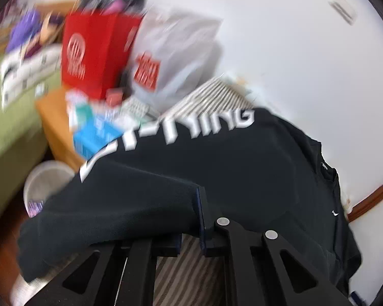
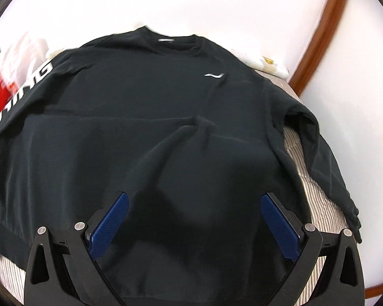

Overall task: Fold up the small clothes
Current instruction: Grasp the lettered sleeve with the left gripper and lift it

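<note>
A black long-sleeved sweatshirt (image 2: 166,102) lies spread face up on a striped surface (image 2: 316,204), its collar at the far side and a small white logo on the chest. In the right wrist view my right gripper (image 2: 195,219) hovers open over the lower front of the shirt, its blue pads (image 2: 109,224) wide apart with only flat cloth below. In the left wrist view my left gripper (image 1: 199,201) is shut on the cuff end of the sleeve (image 1: 115,216) with white lettering. The sleeve drapes over the left finger and hides it. The picture is blurred.
Left of the shirt stand a red paper bag (image 1: 97,51), a white plastic bag (image 1: 176,56) and a blue box (image 1: 94,137) on an orange wooden table (image 1: 53,117). A white bin (image 1: 46,181) sits on the floor. A white wall with brown trim (image 2: 319,33) lies behind.
</note>
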Motion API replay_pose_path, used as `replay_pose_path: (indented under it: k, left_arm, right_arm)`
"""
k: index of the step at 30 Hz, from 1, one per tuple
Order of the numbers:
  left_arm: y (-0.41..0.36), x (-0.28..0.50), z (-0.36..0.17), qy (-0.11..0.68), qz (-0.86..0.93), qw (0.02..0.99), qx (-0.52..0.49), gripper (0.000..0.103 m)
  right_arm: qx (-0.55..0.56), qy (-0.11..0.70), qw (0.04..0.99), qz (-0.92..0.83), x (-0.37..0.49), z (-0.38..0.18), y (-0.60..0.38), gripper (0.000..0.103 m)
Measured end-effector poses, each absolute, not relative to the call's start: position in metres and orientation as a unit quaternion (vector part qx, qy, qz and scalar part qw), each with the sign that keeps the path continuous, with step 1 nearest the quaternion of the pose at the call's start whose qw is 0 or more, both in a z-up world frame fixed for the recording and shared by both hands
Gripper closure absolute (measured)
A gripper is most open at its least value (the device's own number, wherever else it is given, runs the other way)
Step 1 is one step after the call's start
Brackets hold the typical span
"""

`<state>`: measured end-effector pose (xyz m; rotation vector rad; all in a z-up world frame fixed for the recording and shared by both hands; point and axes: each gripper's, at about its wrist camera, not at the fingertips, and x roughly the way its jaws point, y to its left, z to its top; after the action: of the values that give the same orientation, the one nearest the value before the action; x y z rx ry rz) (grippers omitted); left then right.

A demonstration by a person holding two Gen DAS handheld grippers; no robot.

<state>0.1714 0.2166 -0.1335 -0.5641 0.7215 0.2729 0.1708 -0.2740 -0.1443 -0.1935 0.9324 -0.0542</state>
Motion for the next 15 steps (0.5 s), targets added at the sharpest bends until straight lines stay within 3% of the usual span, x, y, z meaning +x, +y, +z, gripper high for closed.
replay_pose_path:
  k: [8, 15]
  left_arm:
    - [0.140, 0.223, -0.056, 0.314, 0.058, 0.932, -0.173, 0.096]
    - [0.036, 0.279, -0.038, 0.324, -0.023, 0.940, -0.108, 0.096]
  right_arm:
    - [-0.060, 0.428, 0.901, -0.026, 0.194, -0.128, -0.311, 0.001]
    - [-0.057, 0.403, 0.912, -0.049, 0.200, -0.113, -0.360, 0.001]
